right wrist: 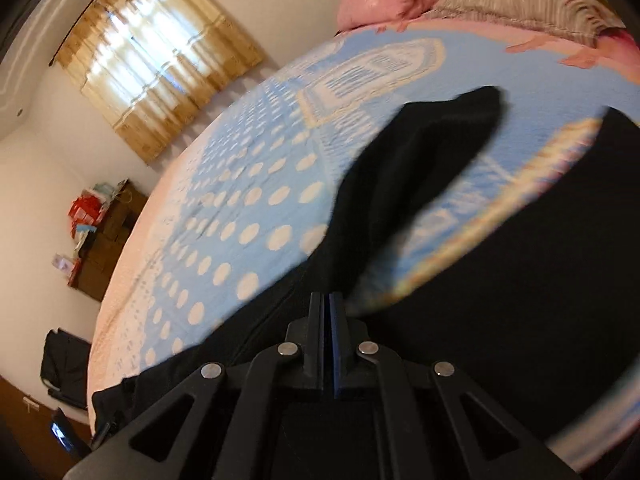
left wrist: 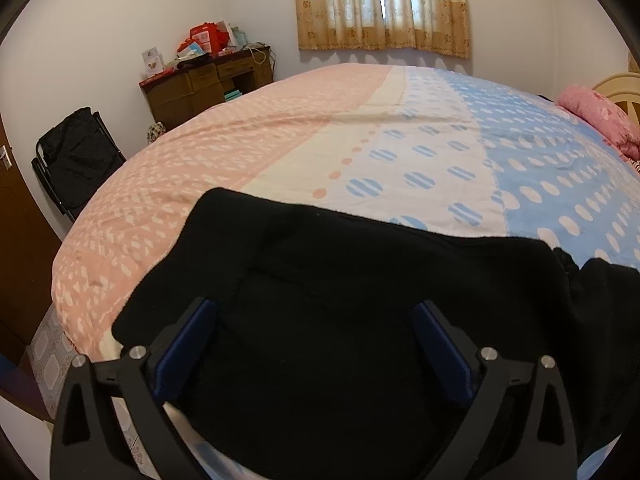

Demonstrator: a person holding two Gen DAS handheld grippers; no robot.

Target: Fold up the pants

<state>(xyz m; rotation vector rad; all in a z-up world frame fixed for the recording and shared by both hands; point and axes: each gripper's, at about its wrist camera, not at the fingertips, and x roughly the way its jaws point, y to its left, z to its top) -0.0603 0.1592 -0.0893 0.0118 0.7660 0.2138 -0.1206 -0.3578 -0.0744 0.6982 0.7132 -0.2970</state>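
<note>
The black pants (left wrist: 340, 320) lie spread on the near part of the bed, on a bedspread (left wrist: 304, 128) patterned in pink, cream and blue with pale dots. In the left wrist view the dark cloth fills the lower middle of the frame, its far edge running across the bedspread's pink and blue bands, with a seam line showing faintly in the fabric.

The left gripper (left wrist: 316, 312) hangs over this cloth with its two blue-padded fingers (left wrist: 192, 344) spread wide apart, the pants lying between and beneath them; whether the pads touch the fabric cannot be told.

In the right wrist view, which is tilted and motion-blurred, the pants (right wrist: 420, 152) stretch away from the right gripper (right wrist: 329, 300) as a dark strip across the blue dotted bedspread (right wrist: 248, 208). That gripper's fingers are pressed together, apparently pinching the black fabric at its tips, though dark on dark makes the hold hard to confirm.

Beyond the bed: a pink pillow (left wrist: 596, 116) near the headboard, a striped grey pillow (right wrist: 528, 4), a curtained window (left wrist: 384, 4), a cluttered brown desk (left wrist: 208, 84) against the wall, and a black folding chair (left wrist: 76, 156).
</note>
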